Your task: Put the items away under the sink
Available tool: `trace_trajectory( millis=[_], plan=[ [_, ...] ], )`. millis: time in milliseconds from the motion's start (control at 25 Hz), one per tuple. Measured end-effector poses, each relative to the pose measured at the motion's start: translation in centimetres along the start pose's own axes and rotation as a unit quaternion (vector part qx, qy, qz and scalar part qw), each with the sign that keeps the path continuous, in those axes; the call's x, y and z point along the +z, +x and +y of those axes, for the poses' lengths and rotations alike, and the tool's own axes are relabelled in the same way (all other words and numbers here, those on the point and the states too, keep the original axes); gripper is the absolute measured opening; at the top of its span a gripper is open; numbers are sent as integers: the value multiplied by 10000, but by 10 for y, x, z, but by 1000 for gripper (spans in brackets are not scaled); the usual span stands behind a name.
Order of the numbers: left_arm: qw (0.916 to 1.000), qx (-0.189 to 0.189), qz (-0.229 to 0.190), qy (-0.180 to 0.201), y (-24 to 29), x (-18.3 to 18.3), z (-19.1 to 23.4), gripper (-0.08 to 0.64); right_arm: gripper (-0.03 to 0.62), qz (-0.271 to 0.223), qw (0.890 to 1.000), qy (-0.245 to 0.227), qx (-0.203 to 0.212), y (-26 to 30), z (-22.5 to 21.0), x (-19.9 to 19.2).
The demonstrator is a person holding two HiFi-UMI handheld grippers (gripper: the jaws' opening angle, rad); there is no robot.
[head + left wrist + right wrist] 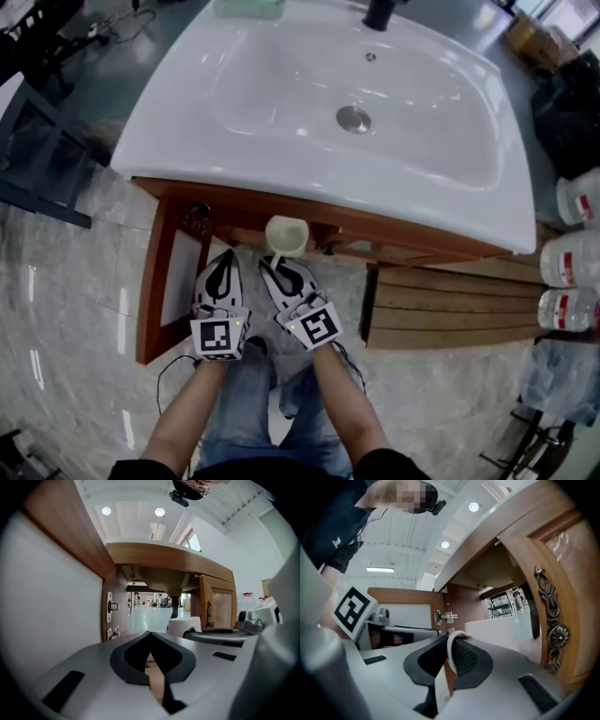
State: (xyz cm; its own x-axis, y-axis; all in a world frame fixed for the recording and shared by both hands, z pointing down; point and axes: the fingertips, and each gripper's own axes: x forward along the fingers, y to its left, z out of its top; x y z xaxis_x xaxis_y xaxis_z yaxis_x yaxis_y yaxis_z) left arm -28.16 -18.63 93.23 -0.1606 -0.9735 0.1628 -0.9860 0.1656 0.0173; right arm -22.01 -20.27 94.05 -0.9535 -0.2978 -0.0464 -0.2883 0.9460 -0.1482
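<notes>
A person is kneeling on a pale marble floor (pixel 75 281) in front of a white washbasin (pixel 281 94) that is sitting on a brown wooden vanity cabinet (pixel 309 211). Both cabinet doors are standing open.

The left door (pixel 178 272), with its white inner face, is swinging out at 9 o'clock of the grippers. Just beside it, the left gripper (pixel 227 259) is pointing into the cabinet opening. Its jaws are pressed together at the tips and are gripping nothing.

Close at 3 o'clock of it, the right gripper (pixel 277 264) is pointing the same way. Its jaws are pinching the thin white handle (pixel 451 651) of a white mug (pixel 286 234). The mug is hanging at the gripper's 12 o'clock, at the front edge of the opening, just under the basin's rim.

The right door (pixel 450 309), with its wooden slats, is lying open at 3 o'clock. Beyond it, at the far right edge, clear plastic bottles (pixel 567 262) with red and white labels are standing together.
</notes>
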Motion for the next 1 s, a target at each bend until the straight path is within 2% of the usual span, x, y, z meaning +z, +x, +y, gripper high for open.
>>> trace_trajectory(
  millis=[200,320,560,680,760,840,1000],
  plan=[
    [9998,-6,-168,-82,9,-8,1,5,35,-301,9993,-183,-131,42,-28,-11],
    [9998,-14,-191,-4,8,-18,1,5,35,-435,9988,-220,-105,57,-35,-14],
    [9998,-2,-213,17,7,-24,6,5,35,-359,9987,-270,-225,72,-41,-32],
    [9998,-35,-118,-132,6,-21,4,5,41,-272,9981,-417,-360,72,-41,-36],
    [9998,-80,-18,-208,4,-17,0,5,83,-168,9975,-487,-478,68,-41,-35],
    [9997,-115,83,-183,-3,-13,-4,5,137,-17,9972,-376,-639,57,-40,-34],
    [9991,-219,337,-121,-18,6,-14,5,140,345,9937,135,-1054,17,-33,-22]
  ],
)
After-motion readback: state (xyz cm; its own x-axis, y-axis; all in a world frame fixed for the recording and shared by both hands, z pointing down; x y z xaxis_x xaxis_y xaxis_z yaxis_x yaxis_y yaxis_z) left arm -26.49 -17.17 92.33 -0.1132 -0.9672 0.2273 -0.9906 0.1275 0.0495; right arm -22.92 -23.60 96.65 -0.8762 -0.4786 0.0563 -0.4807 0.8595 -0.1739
